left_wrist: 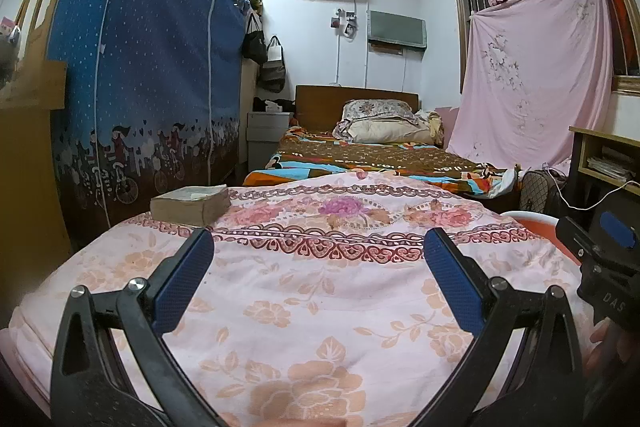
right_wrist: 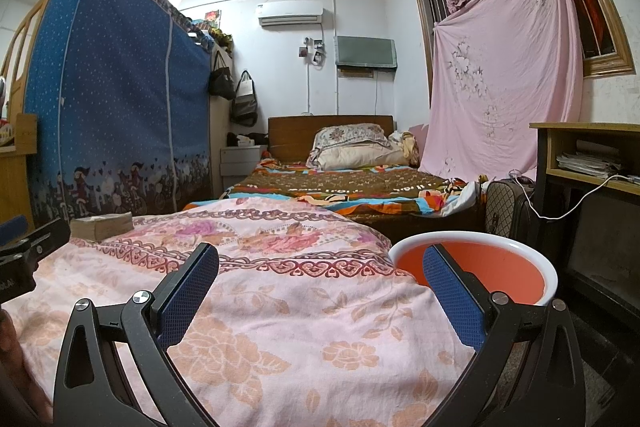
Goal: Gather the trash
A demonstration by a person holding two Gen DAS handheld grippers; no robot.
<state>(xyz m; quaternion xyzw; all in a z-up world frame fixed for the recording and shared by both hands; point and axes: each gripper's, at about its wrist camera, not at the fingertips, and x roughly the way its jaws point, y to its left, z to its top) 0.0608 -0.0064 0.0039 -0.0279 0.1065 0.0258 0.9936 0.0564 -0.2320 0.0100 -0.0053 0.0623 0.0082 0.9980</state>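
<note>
Over the near end of a pink flowered quilt, the left hand-held gripper hangs released, its blue pads wide apart with nothing between them. Beside it the right hand-held gripper is likewise spread and empty, its right finger crossing the view of an orange basin with a white rim that sits just off the quilt's right edge. Broad bare quilt lies ahead of both. Near the far left corner a thick worn book rests close to the edge, beside a blue wardrobe. Beyond the quilt's far edge is a bed. No trash shows on the quilt; where it is I cannot tell
</note>
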